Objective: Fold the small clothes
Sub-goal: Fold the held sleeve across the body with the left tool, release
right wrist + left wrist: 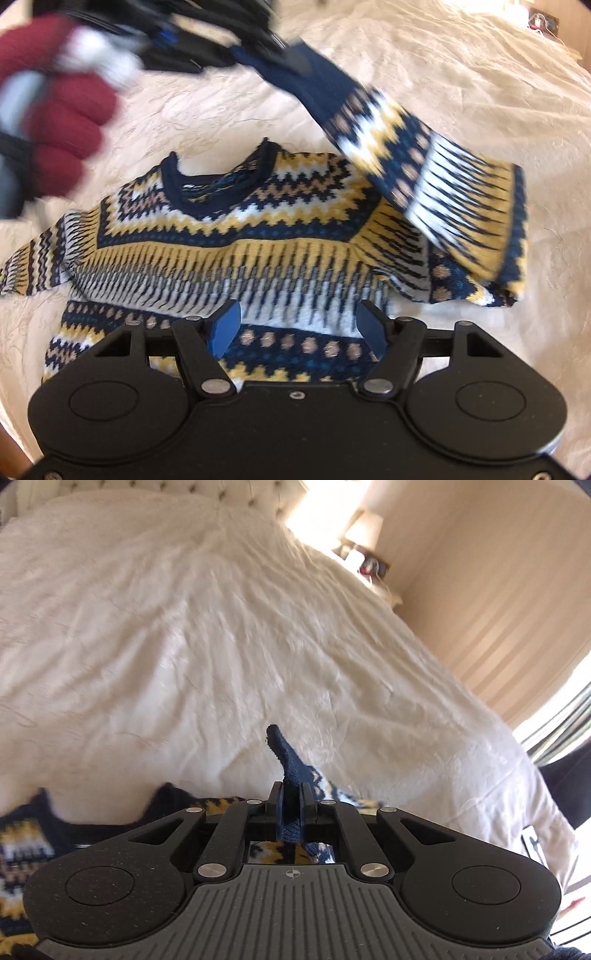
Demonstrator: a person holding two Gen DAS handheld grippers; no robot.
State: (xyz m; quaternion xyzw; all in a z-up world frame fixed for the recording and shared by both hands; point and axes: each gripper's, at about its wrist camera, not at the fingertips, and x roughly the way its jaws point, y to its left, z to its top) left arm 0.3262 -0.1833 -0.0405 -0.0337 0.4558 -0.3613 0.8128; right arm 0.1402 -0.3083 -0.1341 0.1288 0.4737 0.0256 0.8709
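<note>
A small knitted sweater [236, 236] in navy, yellow and white lies flat on the white bedspread [461, 74], neck away from me. My left gripper [291, 794] is shut on the navy cuff [286, 753] of one sleeve. In the right wrist view it [291, 61] holds that sleeve [406, 158] lifted above the sweater's right side, blurred with motion. My right gripper [299, 325] is open and empty, low over the sweater's lower body, blue fingertips [225, 325] apart.
A hand in a red glove [62, 122] holds the left gripper's handle. The bed [184, 627] stretches away to a tufted headboard [236, 494]. A nightstand with a lamp [364, 531] stands at the bed's far right by a striped wall.
</note>
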